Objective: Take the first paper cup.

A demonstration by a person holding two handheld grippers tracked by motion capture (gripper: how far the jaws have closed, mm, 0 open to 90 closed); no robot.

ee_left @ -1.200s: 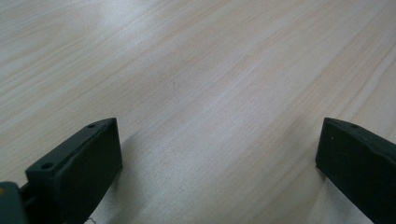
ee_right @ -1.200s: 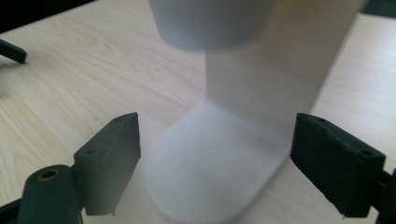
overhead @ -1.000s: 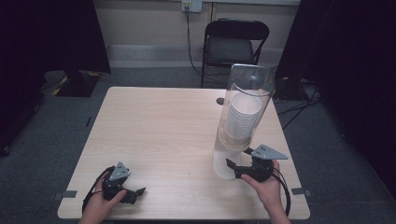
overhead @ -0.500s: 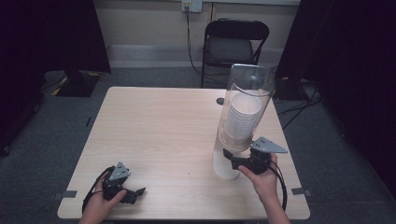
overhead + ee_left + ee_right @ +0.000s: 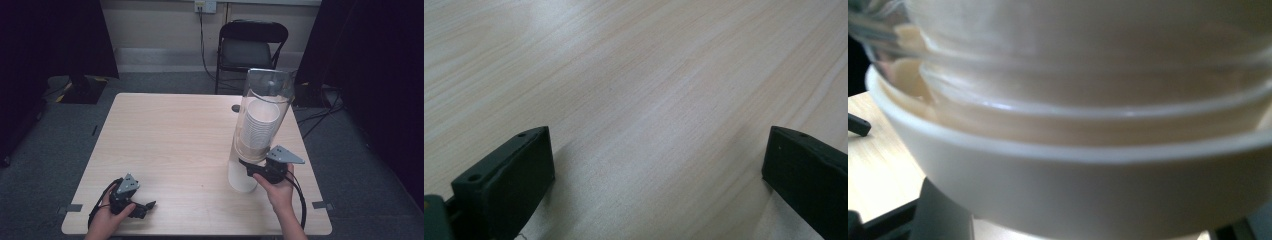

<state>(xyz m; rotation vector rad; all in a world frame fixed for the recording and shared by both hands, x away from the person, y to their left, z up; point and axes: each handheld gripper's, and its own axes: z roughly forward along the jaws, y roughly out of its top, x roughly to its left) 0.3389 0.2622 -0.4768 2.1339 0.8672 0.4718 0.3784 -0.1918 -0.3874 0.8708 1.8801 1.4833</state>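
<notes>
A tall clear tube (image 5: pixel 265 115) stands on the right of the wooden table (image 5: pixel 170 140), holding a stack of white cups (image 5: pixel 260 125) above a white base (image 5: pixel 241 177). My right gripper (image 5: pixel 248 165) is at the tube's lower end. In the right gripper view a white cup (image 5: pixel 1073 185) hangs under the tube's mouth (image 5: pixel 1088 50), and my right gripper (image 5: pixel 1093 232) has a jaw on each side of it, spread wide. My left gripper (image 5: pixel 145 206) rests near the table's front left corner. Its jaws (image 5: pixel 659 165) are open over bare wood.
A black folding chair (image 5: pixel 252 50) stands beyond the table's far edge. A small dark disc (image 5: pixel 235 108) lies on the table behind the tube. Cables run over the grey carpet at the right.
My right gripper has risen and moved in toward the tube's lower end. The left gripper has stayed where it was.
</notes>
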